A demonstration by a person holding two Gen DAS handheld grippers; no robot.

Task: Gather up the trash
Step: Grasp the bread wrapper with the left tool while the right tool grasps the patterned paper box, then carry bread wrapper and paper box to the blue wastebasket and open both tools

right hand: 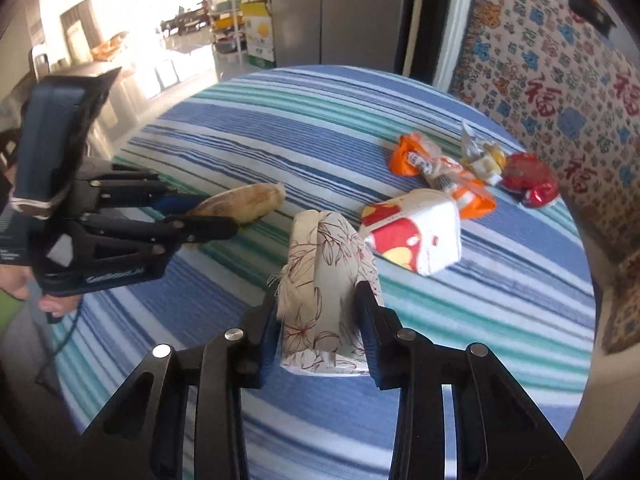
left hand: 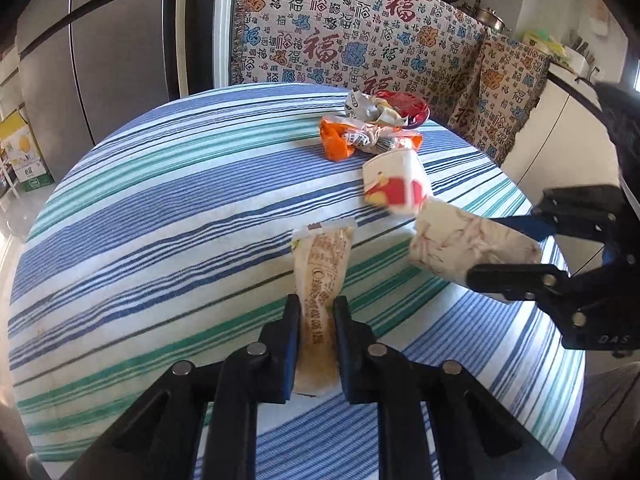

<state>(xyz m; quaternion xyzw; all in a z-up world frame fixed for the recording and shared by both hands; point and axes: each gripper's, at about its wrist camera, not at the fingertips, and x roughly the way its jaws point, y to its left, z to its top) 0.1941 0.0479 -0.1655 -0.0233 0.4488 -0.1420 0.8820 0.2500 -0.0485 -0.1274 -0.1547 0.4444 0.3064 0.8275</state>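
Note:
My left gripper (left hand: 316, 304) is shut on a flattened tan printed wrapper (left hand: 324, 256), which sticks out ahead of its fingers; the right wrist view shows that gripper (right hand: 224, 216) holding the wrapper (right hand: 248, 200) over the table. My right gripper (right hand: 316, 296) is shut on a white packet with a brown floral print (right hand: 328, 280), a finger pressed on each side. In the left wrist view the right gripper (left hand: 492, 248) carries the floral packet (left hand: 460, 240) at the right. Beyond lie a white, red and yellow carton (right hand: 416, 232), an orange wrapper (right hand: 440, 172), a crumpled wrapper (right hand: 480, 156) and a red wrapper (right hand: 528, 180).
A blue, green and white striped cloth (left hand: 160, 200) covers the round table. A patterned throw (left hand: 360, 40) hangs over furniture just behind the far edge. A grey fridge (left hand: 100, 60) stands back left. A person's hand (right hand: 16, 280) grips the left tool's handle.

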